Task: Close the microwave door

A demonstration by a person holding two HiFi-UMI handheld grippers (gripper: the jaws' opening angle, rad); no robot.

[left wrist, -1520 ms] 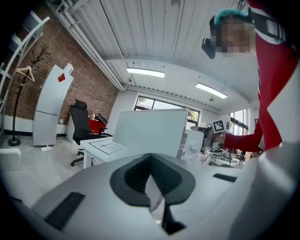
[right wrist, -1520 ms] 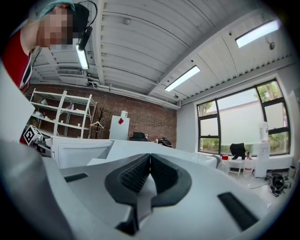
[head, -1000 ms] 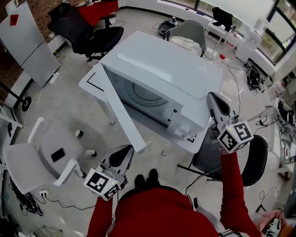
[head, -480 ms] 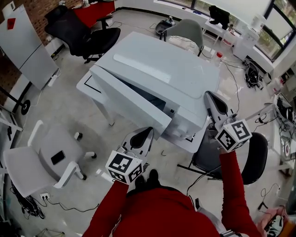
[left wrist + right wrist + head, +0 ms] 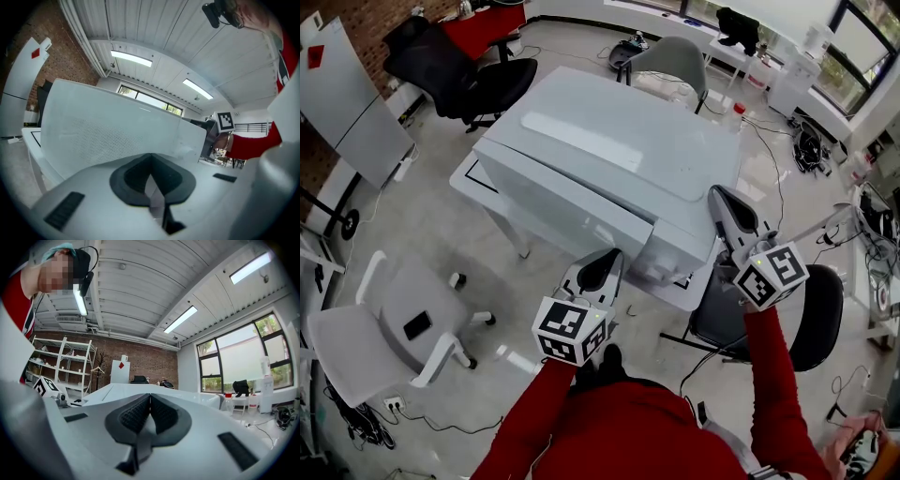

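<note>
A big white microwave (image 5: 623, 141) stands on a small white table (image 5: 472, 178). Its door (image 5: 553, 214) lies flat against the front, and from above I see no gap. My left gripper (image 5: 610, 256) is shut and empty, its tips at the door's right end, close to or touching it. In the left gripper view the door's mesh window (image 5: 103, 133) fills the scene just beyond my left gripper (image 5: 150, 158). My right gripper (image 5: 719, 198) rests shut and empty beside the microwave's right side. The right gripper view looks past my right gripper (image 5: 150, 398) over the microwave's top (image 5: 117, 391).
A white chair (image 5: 384, 323) stands at the left and a black office chair (image 5: 464, 66) at the back left. A grey chair (image 5: 675, 61) is behind the table. Another black chair (image 5: 816, 319) is under my right arm. Cables lie on the floor at right.
The door has swung from wide open to flat against the microwave's front. My left gripper moved up and right, following the door. The right gripper barely moved.
</note>
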